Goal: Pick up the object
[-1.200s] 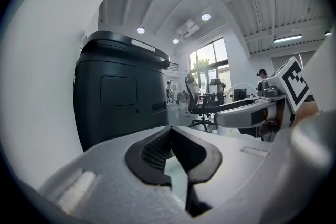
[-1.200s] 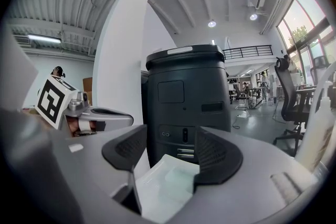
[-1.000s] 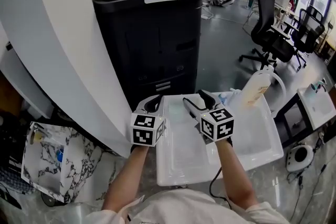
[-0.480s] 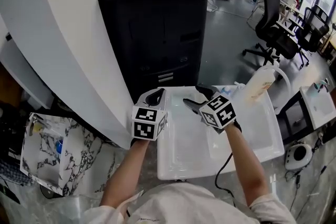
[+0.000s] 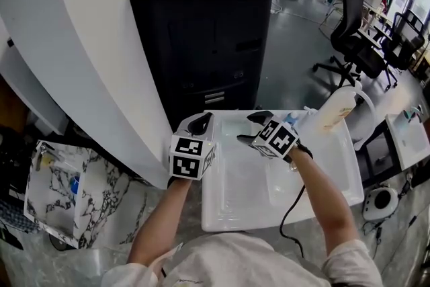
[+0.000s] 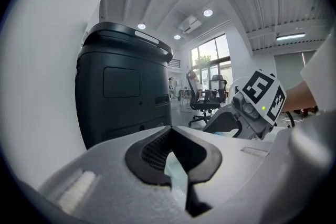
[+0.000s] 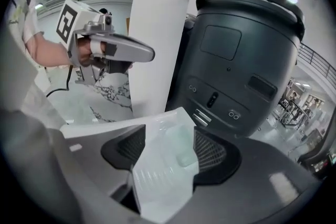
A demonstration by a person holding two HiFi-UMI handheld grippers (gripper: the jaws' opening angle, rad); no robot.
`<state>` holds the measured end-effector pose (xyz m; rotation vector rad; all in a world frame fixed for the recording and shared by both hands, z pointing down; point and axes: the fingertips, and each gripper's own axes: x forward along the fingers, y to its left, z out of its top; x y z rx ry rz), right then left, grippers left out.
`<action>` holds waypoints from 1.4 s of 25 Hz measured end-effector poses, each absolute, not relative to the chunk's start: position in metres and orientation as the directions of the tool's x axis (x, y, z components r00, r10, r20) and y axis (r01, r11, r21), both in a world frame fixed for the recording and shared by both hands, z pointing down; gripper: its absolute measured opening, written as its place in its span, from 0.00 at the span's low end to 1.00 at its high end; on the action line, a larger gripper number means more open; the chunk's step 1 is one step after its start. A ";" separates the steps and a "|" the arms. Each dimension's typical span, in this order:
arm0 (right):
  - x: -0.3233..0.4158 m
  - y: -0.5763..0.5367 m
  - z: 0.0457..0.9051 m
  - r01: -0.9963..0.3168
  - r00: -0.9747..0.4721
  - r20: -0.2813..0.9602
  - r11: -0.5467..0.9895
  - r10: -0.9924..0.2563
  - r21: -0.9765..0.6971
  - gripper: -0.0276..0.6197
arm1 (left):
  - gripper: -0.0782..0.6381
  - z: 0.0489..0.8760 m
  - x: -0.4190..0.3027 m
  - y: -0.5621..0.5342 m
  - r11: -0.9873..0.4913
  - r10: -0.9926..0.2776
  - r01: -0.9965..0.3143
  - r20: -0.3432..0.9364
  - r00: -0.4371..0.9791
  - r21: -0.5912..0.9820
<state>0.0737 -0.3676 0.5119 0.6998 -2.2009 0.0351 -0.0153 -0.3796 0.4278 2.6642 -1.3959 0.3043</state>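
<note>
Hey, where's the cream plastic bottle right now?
In the head view, the cream plastic bottle stands on the right, at the far right edge of the white plastic tray, with the black office chair on the floor beyond it.

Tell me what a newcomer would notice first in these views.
The tall black cabinet fills the far middle, right behind the white tray on the marbled counter. At the tray's far end hang both tools with marker cubes: the left tool shut, the right tool opening its jaws with nothing between them. A pale bottle sits at the tray's far right corner.
</note>
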 end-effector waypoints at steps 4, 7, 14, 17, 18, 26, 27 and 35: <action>0.073 -0.369 0.533 -0.420 -0.489 0.772 0.886 -0.405 0.199 0.47 | 0.12 0.431 -0.015 -0.382 -0.567 -0.799 -0.824 0.237 0.553 0.011; 0.072 -0.371 0.551 -0.376 -0.458 0.812 0.907 -0.362 0.192 0.46 | 0.12 0.433 -0.015 -0.384 -0.564 -0.800 -0.826 0.242 0.549 0.009; 0.068 -0.378 0.587 -0.302 -0.404 0.867 0.937 -0.293 0.176 0.44 | 0.12 0.440 -0.017 -0.392 -0.553 -0.804 -0.833 0.257 0.536 0.009; 0.065 -0.376 0.597 -0.295 -0.392 0.881 0.943 -0.264 0.151 0.44 | 0.12 0.443 -0.017 -0.395 -0.548 -0.805 -0.836 0.265 0.531 0.009; 0.065 -0.377 0.601 -0.292 -0.389 0.886 0.946 -0.253 0.143 0.44 | 0.12 0.444 -0.017 -0.396 -0.547 -0.805 -0.837 0.268 0.529 0.009; 0.062 -0.387 0.627 -0.270 -0.371 0.902 0.955 -0.221 0.123 0.39 | 0.12 0.448 -0.019 -0.404 -0.539 -0.808 -0.842 0.282 0.518 0.001; 0.060 -0.385 0.632 -0.263 -0.376 0.904 0.959 -0.206 0.110 0.39 | 0.12 0.450 -0.019 -0.404 -0.538 -0.808 -0.843 0.285 0.516 0.001; 0.057 -0.393 0.648 -0.242 -0.370 0.909 0.965 -0.191 0.104 0.34 | 0.12 0.458 -0.026 -0.409 -0.521 -0.814 -0.854 0.301 0.497 0.000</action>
